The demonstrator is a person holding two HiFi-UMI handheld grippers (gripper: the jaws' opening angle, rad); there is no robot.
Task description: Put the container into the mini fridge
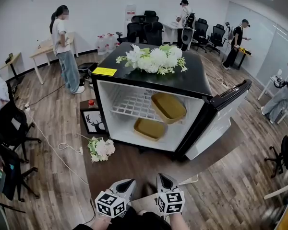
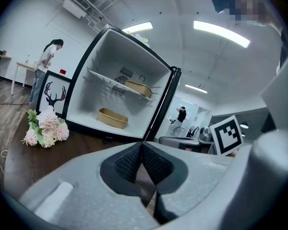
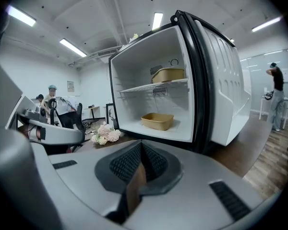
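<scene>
**Two closed hand-held grippers before an open mini fridge holding two tan containers**

Nearest, the left hand-held gripper [image 1: 126, 183] and the right hand-held gripper [image 1: 164, 180] are of grey moulded plastic with black cross-ribbed pads. Each has its jaws pressed together on nothing. They hang over a dark wood-grain desk [image 1: 134, 162]. On the desk a pale pink and white bouquet [image 1: 101, 148] lies just beside a black-framed deer picture [image 1: 94, 120]. Beyond stands the mini fridge [image 1: 197, 78], boxy, glossy black outside and smooth white inside, its door [image 1: 221, 121] swung open to the right. Inside, the lower container [image 1: 150, 129], a shallow tan tray with rounded corners, sits on the fridge floor. The upper container [image 1: 169, 107], of the same kind, rests on the white wire shelf [image 1: 129, 107]. Both show bare interiors. White flowers [image 1: 153, 59] with green leaves lie on the fridge top.
</scene>
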